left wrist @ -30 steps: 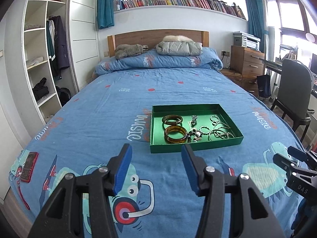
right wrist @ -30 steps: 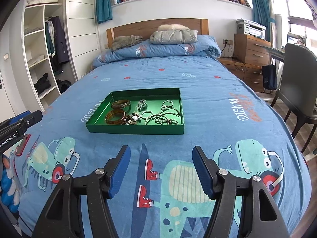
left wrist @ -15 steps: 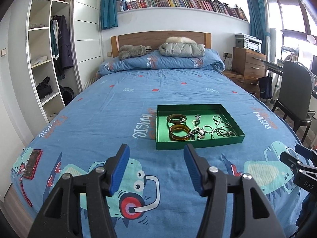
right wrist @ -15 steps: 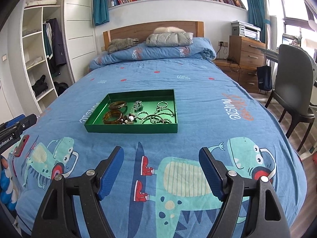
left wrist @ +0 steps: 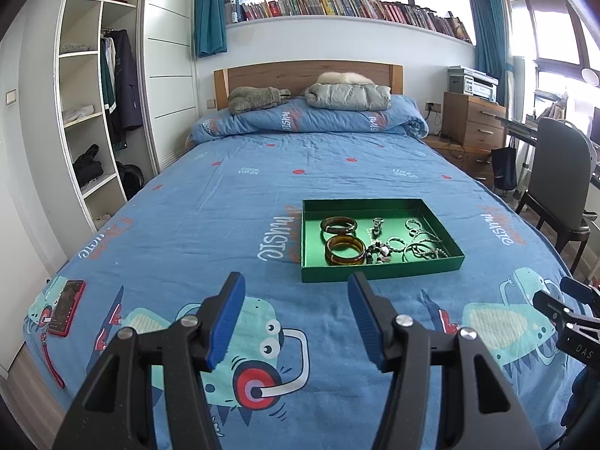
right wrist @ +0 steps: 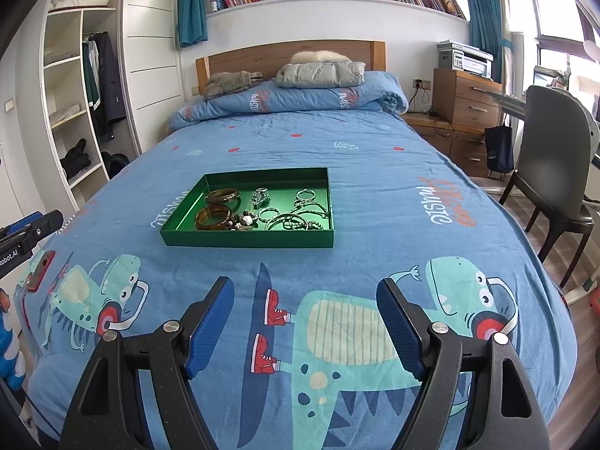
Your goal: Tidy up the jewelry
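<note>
Jewelry [left wrist: 378, 242], amber bangles [left wrist: 345, 249] and silvery chains [right wrist: 296, 219], lies in a green tray [left wrist: 382, 272] on the blue bedspread [left wrist: 243, 202]. Left gripper [left wrist: 296, 309] and right gripper [right wrist: 305, 317] hover short of it, jaws apart, nothing between them.

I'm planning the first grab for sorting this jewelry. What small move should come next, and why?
Probably bring the right gripper forward toward the green tray. Both it and the left gripper are open, empty and short of the tray, over the blue bedspread. All the jewelry, including the two brown bangles, lies inside the tray.
</note>
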A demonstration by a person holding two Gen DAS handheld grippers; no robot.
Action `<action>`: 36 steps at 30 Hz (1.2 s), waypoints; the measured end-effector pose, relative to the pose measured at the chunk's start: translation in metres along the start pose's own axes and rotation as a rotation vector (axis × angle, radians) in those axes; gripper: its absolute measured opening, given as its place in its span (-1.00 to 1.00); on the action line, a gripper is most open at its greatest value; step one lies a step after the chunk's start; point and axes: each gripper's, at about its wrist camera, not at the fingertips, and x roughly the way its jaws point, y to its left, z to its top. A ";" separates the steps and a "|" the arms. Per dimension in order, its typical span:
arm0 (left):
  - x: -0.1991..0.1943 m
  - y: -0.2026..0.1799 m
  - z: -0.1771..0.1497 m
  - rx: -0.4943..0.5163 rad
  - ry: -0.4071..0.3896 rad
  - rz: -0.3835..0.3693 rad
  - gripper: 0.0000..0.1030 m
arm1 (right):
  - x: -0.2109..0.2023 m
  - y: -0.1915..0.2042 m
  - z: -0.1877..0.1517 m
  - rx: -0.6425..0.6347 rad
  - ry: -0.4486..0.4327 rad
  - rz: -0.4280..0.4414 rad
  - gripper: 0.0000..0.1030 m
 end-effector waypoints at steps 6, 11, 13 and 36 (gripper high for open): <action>-0.005 0.002 0.000 -0.001 -0.007 -0.006 0.07 | -0.003 -0.002 -0.002 0.002 0.000 -0.007 0.51; -0.005 0.002 0.000 0.001 -0.007 -0.002 0.07 | -0.004 -0.002 -0.003 0.000 0.000 -0.007 0.51; -0.006 0.003 0.000 0.001 -0.008 -0.002 0.07 | -0.004 -0.003 -0.003 -0.001 0.002 -0.005 0.51; -0.014 0.008 -0.003 -0.020 -0.015 -0.036 0.07 | -0.012 -0.001 -0.005 -0.018 -0.009 -0.008 0.51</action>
